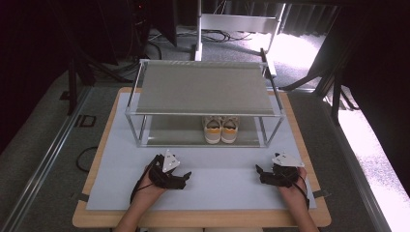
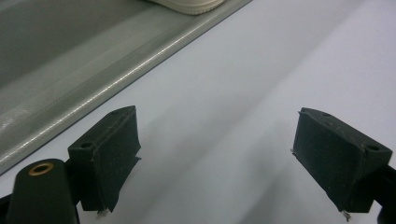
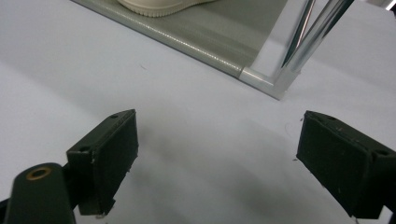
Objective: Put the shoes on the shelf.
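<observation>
High view: pair of cream-and-yellow sneakers (image 1: 221, 129) tucked toe-out on lower shelf of chrome-framed grey two-tier rack (image 1: 205, 87), well apart from left gripper (image 1: 186, 176) and right gripper (image 1: 258, 170), both low over pale mat (image 1: 217, 188), jaws spread, empty, likely ready to reach.

No readable text, label, brand or number anywhere I look: none on shoes (image 1: 221, 129), rack (image 1: 203, 89), mat (image 1: 212, 179), nor my grippers.
</observation>
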Available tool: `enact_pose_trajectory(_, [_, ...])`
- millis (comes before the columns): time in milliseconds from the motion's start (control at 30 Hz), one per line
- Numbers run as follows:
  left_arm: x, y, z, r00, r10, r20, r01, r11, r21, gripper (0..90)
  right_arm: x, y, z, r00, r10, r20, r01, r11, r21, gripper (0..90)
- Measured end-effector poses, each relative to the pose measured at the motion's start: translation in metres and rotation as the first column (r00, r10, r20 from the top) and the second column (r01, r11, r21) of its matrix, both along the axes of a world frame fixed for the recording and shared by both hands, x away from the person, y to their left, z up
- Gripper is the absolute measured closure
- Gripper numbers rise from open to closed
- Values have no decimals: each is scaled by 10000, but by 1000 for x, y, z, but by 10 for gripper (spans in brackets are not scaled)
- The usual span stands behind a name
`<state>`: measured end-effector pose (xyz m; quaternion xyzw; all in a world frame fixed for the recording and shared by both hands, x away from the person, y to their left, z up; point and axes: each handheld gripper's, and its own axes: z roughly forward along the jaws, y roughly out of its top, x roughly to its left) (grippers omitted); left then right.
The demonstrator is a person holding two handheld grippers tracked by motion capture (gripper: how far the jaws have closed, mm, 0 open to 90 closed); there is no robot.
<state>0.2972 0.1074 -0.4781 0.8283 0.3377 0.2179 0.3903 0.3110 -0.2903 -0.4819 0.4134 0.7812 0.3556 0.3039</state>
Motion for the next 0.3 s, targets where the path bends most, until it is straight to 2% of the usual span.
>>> enact_pose_trajectory(133, [-1, 5, 0, 9998, 219, 32, -218, 9991, -354, 145, -1, 0, 0, 10000, 12, 45, -12, 10000, 34, 121])
enact_pose_trajectory(300, [-1, 7, -3, 9995, 310, -50, -312, 9986, -424, 144, 0, -1, 0, 10000, 6, 31, -6, 9999, 102, 121])
